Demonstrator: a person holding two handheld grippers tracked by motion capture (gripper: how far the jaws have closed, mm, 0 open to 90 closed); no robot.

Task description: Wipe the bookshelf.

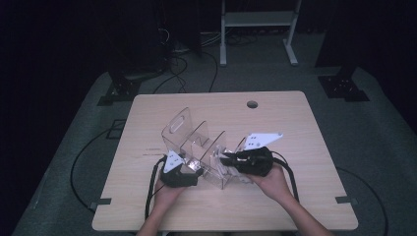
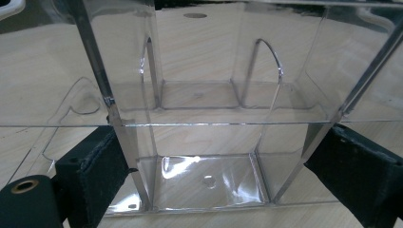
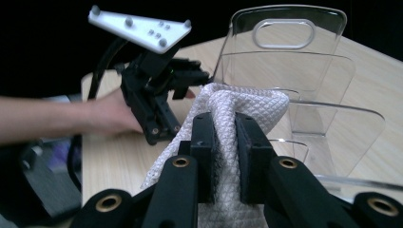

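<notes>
Two claws are at work: my right gripper (image 3: 223, 142) is clamped on the white cloth (image 3: 237, 107) at the clear organizer (image 1: 196, 142) on the table (image 1: 305, 123); my left gripper (image 1: 181, 173) straddles its near corner, steadying. Wiping seems underway, with most compartments left, I judge.
</notes>
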